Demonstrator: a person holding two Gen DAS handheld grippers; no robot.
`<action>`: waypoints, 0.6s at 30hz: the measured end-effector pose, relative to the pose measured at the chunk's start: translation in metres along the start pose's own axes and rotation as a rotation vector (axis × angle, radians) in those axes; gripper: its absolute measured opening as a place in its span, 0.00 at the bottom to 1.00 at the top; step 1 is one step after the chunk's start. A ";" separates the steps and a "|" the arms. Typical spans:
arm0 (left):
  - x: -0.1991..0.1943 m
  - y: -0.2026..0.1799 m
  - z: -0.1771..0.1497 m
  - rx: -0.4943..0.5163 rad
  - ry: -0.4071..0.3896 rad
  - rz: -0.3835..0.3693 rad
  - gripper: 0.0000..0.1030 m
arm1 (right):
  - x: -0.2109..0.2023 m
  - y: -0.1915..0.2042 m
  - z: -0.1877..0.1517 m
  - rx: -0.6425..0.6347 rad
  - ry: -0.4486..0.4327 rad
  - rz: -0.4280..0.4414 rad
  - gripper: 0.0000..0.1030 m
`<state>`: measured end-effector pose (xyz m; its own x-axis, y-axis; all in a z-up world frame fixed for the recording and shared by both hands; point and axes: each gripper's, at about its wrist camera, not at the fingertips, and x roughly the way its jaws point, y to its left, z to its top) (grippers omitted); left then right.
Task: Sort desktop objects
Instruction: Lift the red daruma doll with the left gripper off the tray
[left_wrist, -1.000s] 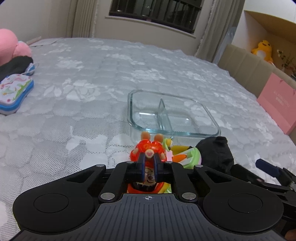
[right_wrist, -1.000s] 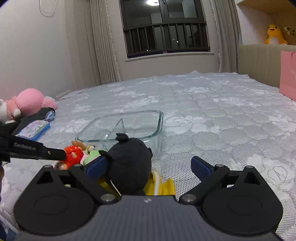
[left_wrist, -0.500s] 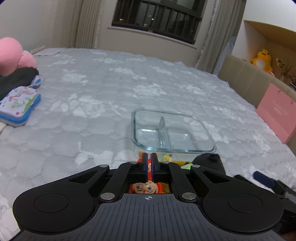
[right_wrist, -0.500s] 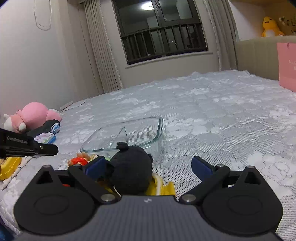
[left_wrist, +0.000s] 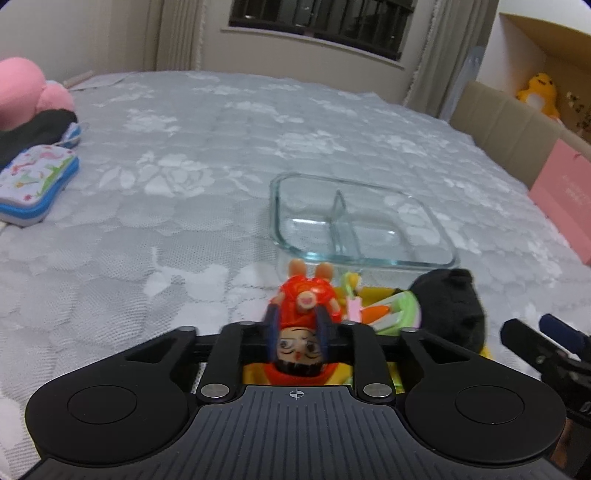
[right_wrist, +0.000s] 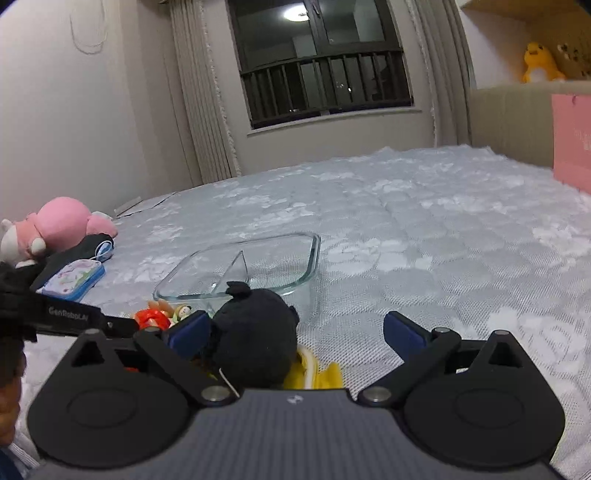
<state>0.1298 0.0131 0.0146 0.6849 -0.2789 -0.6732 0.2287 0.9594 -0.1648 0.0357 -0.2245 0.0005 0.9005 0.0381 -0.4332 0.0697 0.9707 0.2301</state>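
My left gripper (left_wrist: 295, 326) is shut on a small red-dressed doll figure (left_wrist: 304, 306), held upside down just in front of a clear glass divided dish (left_wrist: 291, 243). A green and pink toy (left_wrist: 395, 314) and a black plush (left_wrist: 448, 302) lie to its right on something yellow. My right gripper (right_wrist: 295, 332) is open, its left finger beside the black plush (right_wrist: 255, 336), which sits between the jaws untouched on the right side. The dish (right_wrist: 310, 258) lies just beyond it. The doll also shows in the right wrist view (right_wrist: 151, 318).
A flowered blue-edged pouch (left_wrist: 33, 181) and a pink plush (left_wrist: 26, 92) on black cloth lie at the far left of the quilted bed. A pink box (left_wrist: 565, 199) stands at the right edge. A yellow plush (left_wrist: 537, 94) sits on a shelf.
The left gripper, shut on the doll, rose and then came back down and forward toward the dish. The right gripper tilted upward while staying open around the black plush.
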 end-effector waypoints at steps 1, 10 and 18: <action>0.001 0.001 0.000 0.000 -0.002 0.003 0.36 | 0.001 0.000 -0.001 0.009 0.006 0.006 0.98; 0.009 -0.007 -0.001 -0.005 0.004 -0.004 0.48 | 0.004 -0.002 -0.004 0.004 0.022 -0.013 0.98; 0.006 -0.011 -0.002 0.001 -0.004 0.008 0.41 | 0.007 -0.008 -0.009 0.041 0.044 -0.017 0.98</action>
<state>0.1298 0.0013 0.0106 0.6896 -0.2716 -0.6713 0.2239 0.9616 -0.1590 0.0378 -0.2300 -0.0120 0.8794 0.0326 -0.4750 0.1032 0.9608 0.2571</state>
